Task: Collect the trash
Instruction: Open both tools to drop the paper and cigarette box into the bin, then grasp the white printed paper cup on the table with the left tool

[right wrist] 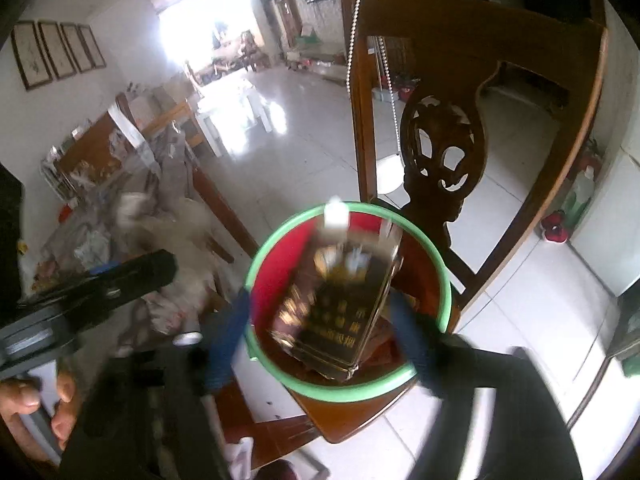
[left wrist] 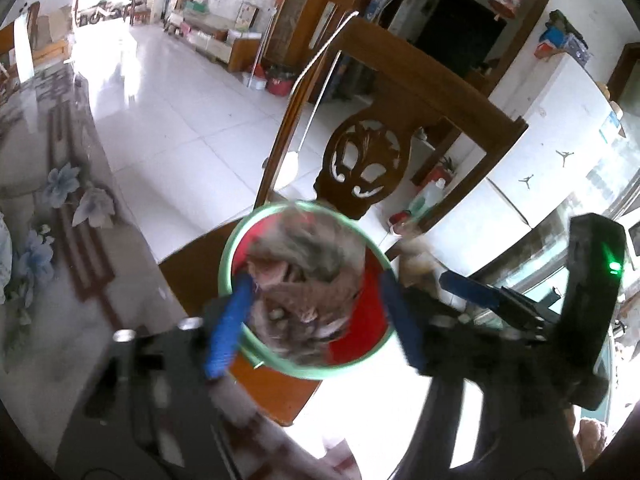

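Now both spread tools [left wrist: 316, 316] [right wrist: 320, 332] flank the bin [right wrist: 436, 256]; the carton [right wrist: 340, 300] tilts cap-up inside.

Both wrist views steeply down, close over shared bucket [left wrist: 236, 248]

One red plastic bucket with a green rim [left wrist: 362, 320] sits on one dark wooden chair with a carved back [left wrist: 368, 160]. One crumpled grey-brown wad of trash [left wrist: 304, 280] shows in it at 12 o'clock, and one dark, gold-printed clear box [right wrist: 340, 300]. Four framed pictures [right wrist: 56, 52] hang at 10 o'clock.
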